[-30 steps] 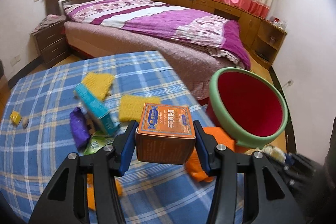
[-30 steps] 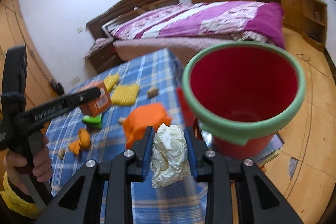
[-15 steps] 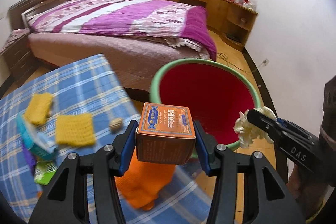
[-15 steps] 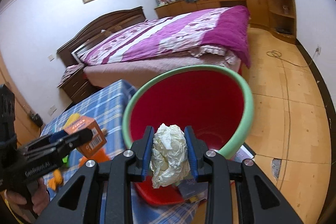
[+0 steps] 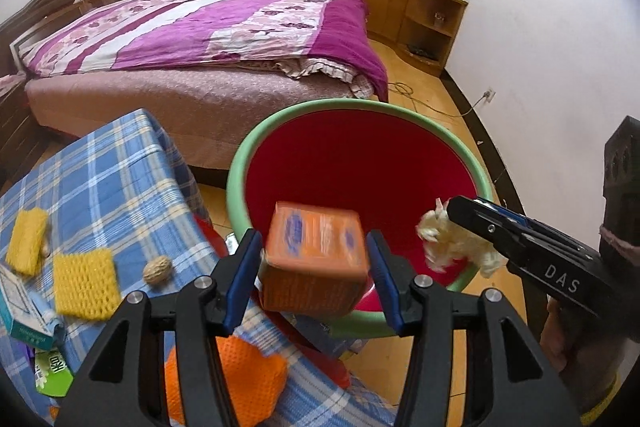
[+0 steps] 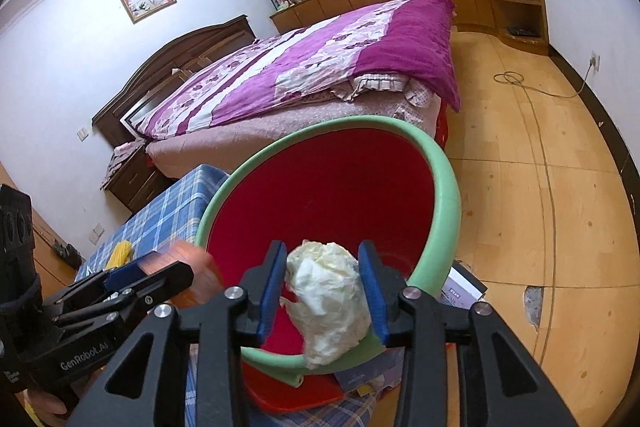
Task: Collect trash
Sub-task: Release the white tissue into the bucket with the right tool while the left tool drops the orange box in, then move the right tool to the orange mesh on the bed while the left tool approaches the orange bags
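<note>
A red bucket with a green rim (image 5: 360, 105) (image 6: 448, 195) stands beside the table, just below both grippers. My left gripper (image 5: 314, 255) is over the bucket's near rim and its jaws are opening. The orange box (image 5: 316, 259) hangs blurred and tilted between them, with a gap at each blue pad. My right gripper (image 6: 322, 267) is over the bucket mouth, jaws opening. The crumpled white paper ball (image 6: 328, 303) sits loose between its pads, sagging below them. The left wrist view shows the same paper ball (image 5: 452, 247) at the right gripper's (image 5: 460, 215) tip.
The blue plaid table (image 5: 100, 179) at left carries yellow mesh pads (image 5: 84, 287), a nut (image 5: 158, 269), an orange mesh piece (image 5: 240, 379), a teal box (image 5: 20, 315) and a green wrapper (image 5: 52, 371). A bed (image 5: 200, 39) stands behind. Wooden floor (image 6: 540, 207) lies to the right.
Both grippers swung from over the table to over the bucket. The jaws of both have widened; the orange box has tipped and blurred, and the paper ball has slipped lower.
</note>
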A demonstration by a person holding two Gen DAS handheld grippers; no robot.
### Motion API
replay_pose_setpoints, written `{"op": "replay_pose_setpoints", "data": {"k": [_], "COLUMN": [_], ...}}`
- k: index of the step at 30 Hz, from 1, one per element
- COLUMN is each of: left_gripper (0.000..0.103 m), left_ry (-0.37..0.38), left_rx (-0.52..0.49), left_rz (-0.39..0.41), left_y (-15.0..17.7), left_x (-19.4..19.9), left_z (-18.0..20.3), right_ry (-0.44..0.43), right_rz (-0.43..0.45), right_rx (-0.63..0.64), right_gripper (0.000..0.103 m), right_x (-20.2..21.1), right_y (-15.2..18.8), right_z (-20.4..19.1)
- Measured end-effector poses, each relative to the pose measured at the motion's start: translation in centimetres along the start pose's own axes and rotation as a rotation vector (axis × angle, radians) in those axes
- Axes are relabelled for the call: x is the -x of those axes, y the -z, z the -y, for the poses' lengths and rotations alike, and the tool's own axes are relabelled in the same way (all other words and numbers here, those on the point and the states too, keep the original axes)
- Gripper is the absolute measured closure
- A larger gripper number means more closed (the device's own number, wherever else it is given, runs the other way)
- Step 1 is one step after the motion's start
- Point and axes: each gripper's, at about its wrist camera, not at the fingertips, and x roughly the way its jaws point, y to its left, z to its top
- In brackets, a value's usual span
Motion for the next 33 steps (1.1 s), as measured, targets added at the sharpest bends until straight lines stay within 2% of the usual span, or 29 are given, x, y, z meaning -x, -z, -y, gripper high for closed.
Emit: {"op": "replay_pose_setpoints", "data": {"k": [8, 16, 33], "left_gripper": [0.045, 0.045, 0.045], "left_ry": [0.015, 0.005, -0.080], "left_rx": [0.025, 0.069, 0.185], "left_rz": [-0.006, 0.012, 0.041], "left_y": [0.0, 0.9, 4.5], "left_x": [-0.1, 2.2, 8.3], "left_z": [-0.1, -0.8, -5.8], "right_ry": [-0.001, -0.013, -0.091], "right_rz": [0.013, 0.032, -0.018], "right_rx": [-0.012, -0.002, 0.058], "right_gripper": [0.059, 0.057, 0.049], "right_x": [0.3, 1.9, 3.6], "right_y": [0.0, 0.6, 3.7], "right_z": [0.3, -0.9, -6.4]}}
